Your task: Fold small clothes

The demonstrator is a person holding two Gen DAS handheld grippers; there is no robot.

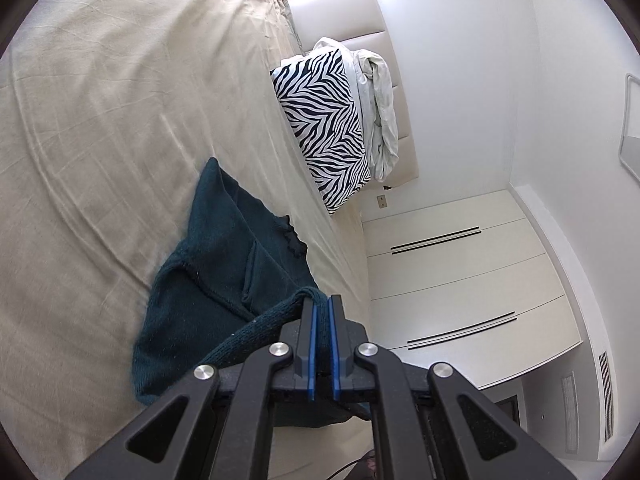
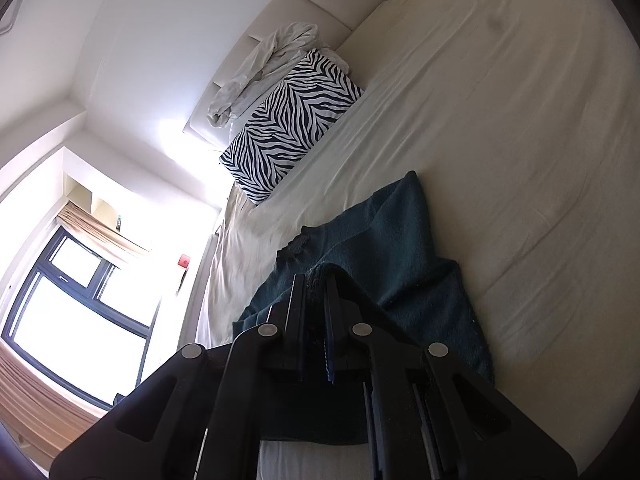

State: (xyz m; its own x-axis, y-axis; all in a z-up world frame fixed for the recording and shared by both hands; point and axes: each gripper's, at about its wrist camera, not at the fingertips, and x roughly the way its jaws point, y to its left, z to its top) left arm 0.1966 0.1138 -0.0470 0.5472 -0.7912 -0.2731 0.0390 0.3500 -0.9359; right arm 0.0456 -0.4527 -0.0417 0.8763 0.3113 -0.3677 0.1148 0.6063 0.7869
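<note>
A dark teal knitted garment (image 1: 224,264) lies on the beige bed sheet (image 1: 100,120). My left gripper (image 1: 322,302) is shut on a ribbed edge of the garment and holds that edge lifted off the sheet. In the right wrist view the same garment (image 2: 400,240) spreads under my right gripper (image 2: 316,280), which is shut on another raised edge of it. The near part of the garment is hidden behind both gripper bodies.
A zebra-print pillow (image 1: 324,128) and a crumpled white cloth (image 1: 380,112) lie at the padded headboard (image 1: 384,20). White wardrobe doors (image 1: 460,272) stand beside the bed. A window (image 2: 76,300) is on the other side. The sheet (image 2: 520,120) stretches wide around the garment.
</note>
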